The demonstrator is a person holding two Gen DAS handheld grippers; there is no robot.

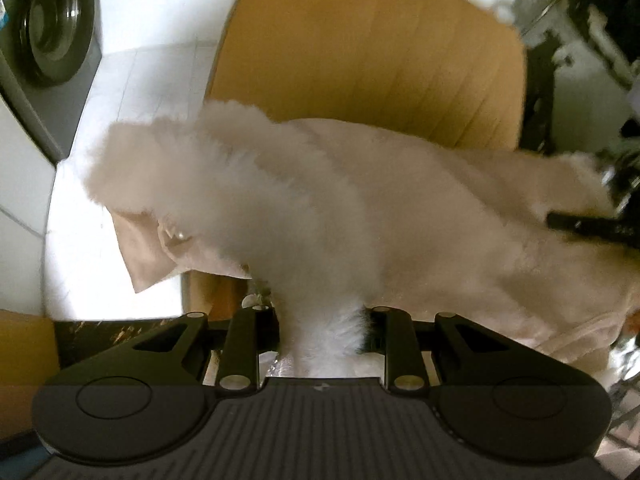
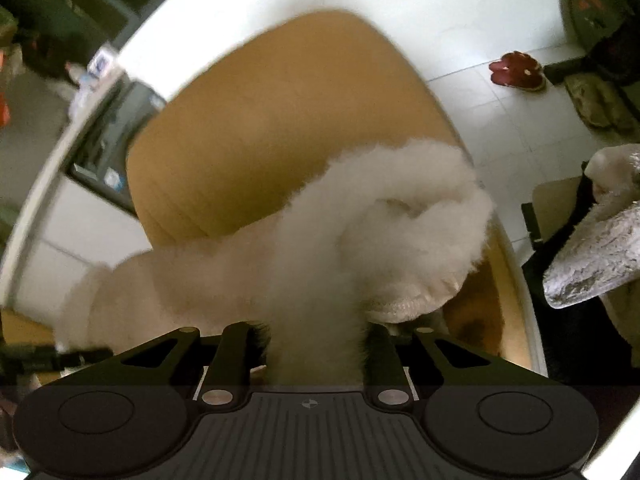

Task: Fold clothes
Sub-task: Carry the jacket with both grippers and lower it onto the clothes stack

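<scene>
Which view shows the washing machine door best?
Left wrist view: the washing machine door shows its round glass window clearly at upper left. The right wrist view shows only a blurred, dark machine front at its left edge, with no round door visible.

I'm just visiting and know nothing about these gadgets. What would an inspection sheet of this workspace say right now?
Surface: tan wooden table, mostly bare, blurred by motion.
Job's things: pale pink fluffy garment, held up over the table, one flap hanging at its edge.
Clutter: silvery crumpled bundle to the side; what it is cannot be told.
Grippers: left gripper shut on the garment's fluffy trim; right gripper likewise shut on the trim.
Cables: nothing seen.
Surroundings: white tiled floor; washing machine beside the table; red slipper on the floor; dark shelving, too blurred to read.
</scene>
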